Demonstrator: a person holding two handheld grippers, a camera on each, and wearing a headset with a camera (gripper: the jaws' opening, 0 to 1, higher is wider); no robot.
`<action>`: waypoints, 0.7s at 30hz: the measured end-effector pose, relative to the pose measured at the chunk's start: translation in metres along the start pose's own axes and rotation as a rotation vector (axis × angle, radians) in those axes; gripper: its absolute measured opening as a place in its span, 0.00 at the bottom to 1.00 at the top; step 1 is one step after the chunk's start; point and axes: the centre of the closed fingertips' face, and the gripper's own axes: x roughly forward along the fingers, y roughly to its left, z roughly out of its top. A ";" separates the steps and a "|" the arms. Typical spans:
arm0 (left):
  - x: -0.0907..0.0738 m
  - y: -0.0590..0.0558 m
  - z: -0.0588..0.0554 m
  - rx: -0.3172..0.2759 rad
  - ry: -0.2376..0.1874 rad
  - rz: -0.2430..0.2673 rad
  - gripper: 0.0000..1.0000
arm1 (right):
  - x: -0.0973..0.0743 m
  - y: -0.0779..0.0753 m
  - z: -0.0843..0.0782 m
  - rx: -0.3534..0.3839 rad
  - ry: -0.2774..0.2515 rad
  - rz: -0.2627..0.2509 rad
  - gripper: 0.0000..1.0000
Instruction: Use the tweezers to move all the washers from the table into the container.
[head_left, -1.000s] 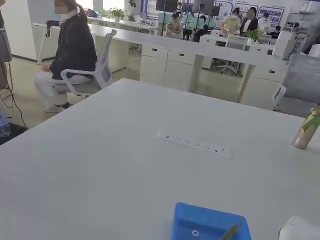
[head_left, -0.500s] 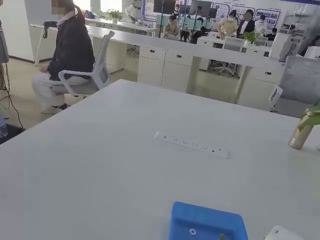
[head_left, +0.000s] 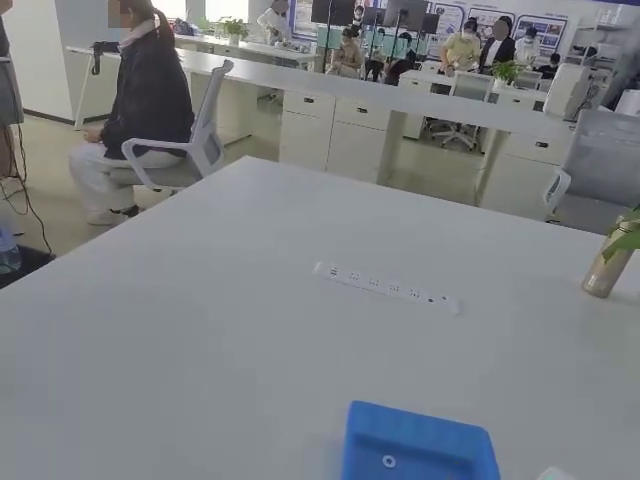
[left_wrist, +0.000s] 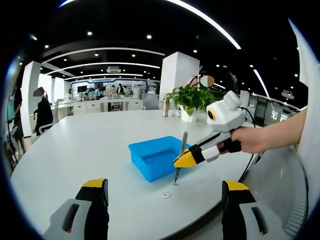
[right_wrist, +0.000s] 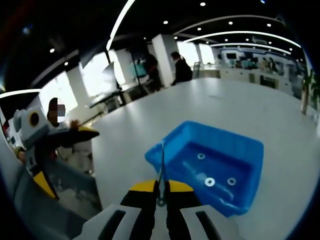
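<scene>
On the bench (left_wrist: 75, 150), beside the blue container (left_wrist: 150, 169): a pick is being lined up.
The right hand-held gripper (right_wrist: 161, 190) is clamping the tweezers (right_wrist: 162, 162) tips-down at the container's near wall, probably for the loose washer (left_wrist: 165, 195) there; the left hand-held gripper (left_wrist: 165, 186) is hanging jaws apart, clear. Three washers (right_wrist: 209, 181) are lying inside; bench open around.

Blue open container (right_wrist: 247, 150) holds three washers (right_wrist: 209, 181). A fourth washer (left_wrist: 165, 195) lies on the worktop (left_wrist: 75, 155) just beside it. Tweezers (left_wrist: 183, 142) point steeply down nearby.
</scene>
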 end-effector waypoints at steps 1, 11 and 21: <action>0.000 0.000 0.000 0.000 0.000 0.000 0.96 | 0.000 0.000 -0.001 -0.004 0.003 -0.001 0.03; 0.000 0.000 0.000 0.001 0.002 0.001 0.96 | 0.000 -0.002 -0.003 -0.043 0.013 -0.014 0.03; 0.000 0.000 0.000 0.001 0.004 0.000 0.96 | 0.003 -0.004 -0.005 -0.111 0.013 -0.011 0.03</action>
